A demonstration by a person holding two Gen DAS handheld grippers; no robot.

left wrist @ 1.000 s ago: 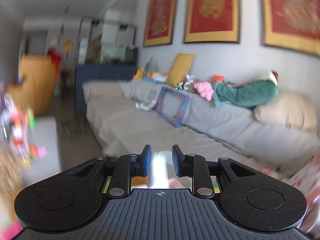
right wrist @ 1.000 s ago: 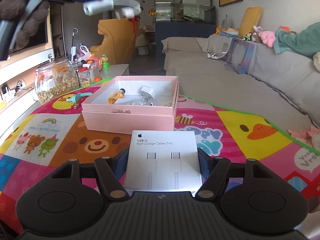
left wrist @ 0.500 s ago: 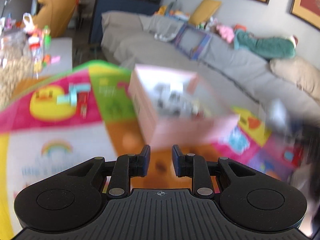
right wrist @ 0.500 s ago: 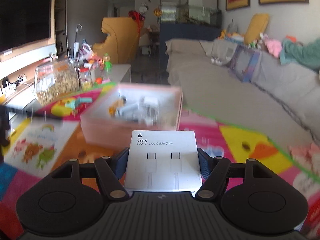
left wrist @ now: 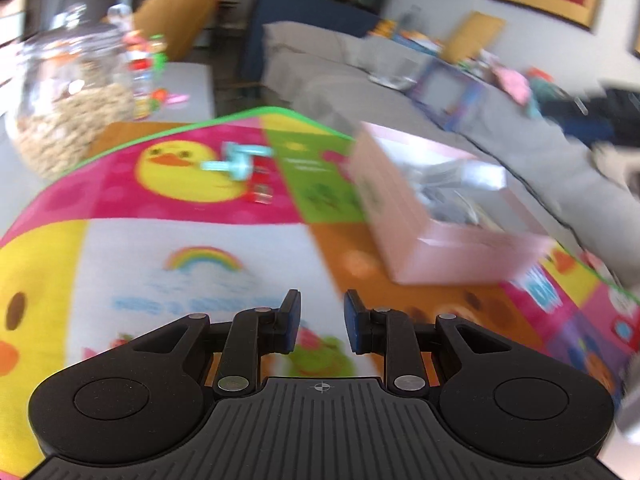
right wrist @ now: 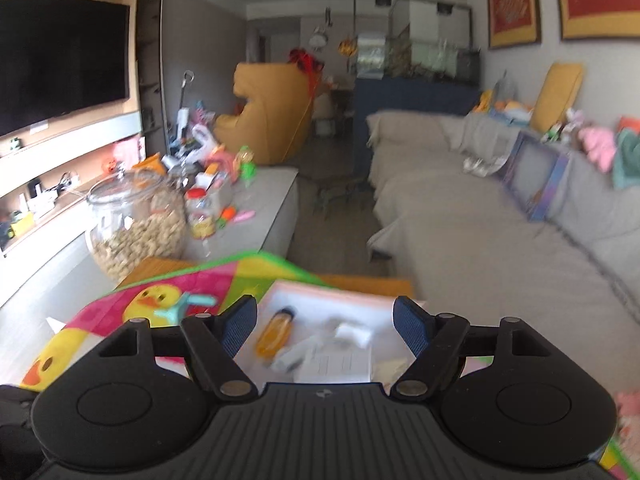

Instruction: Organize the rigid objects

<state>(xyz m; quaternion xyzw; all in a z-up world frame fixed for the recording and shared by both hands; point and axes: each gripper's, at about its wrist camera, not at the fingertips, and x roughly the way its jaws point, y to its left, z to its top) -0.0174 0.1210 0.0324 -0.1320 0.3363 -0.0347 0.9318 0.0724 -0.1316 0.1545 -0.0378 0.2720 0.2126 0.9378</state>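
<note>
**Over the play mat: two grippers, one pink box**

On the tabletop lies a colourful cartoon mat (left wrist: 192, 240), printed with ducks and a rainbow.

Item 1. Pink box (left wrist: 448, 256), lidless, resting on the mat toward its far right in the left wrist view. Contents, as the right wrist view shows: a small amber bottle (right wrist: 276, 332), a white flat carton (right wrist: 336, 364) lying at the near side, and other pale items too blurred to name.

Item 2. Left gripper (left wrist: 320, 320): jaws drawn close with only a narrow gap, nothing between them; it hangs above the mat's rainbow panel, well apart from the box.

Item 3. Right gripper (right wrist: 325, 322): jaws spread wide and empty, having just been opening; it hangs above the box, and the white carton lies in the box below the gap, clear of the pads.

Item 4. Teal plastic toy (left wrist: 236, 160), on the duck panel, left of the box.

Item 5. Glass jar (right wrist: 136, 224) of pale pieces, beyond the mat's far left edge.

Item 6. Grey sofa (right wrist: 480, 240), to the right.
</note>
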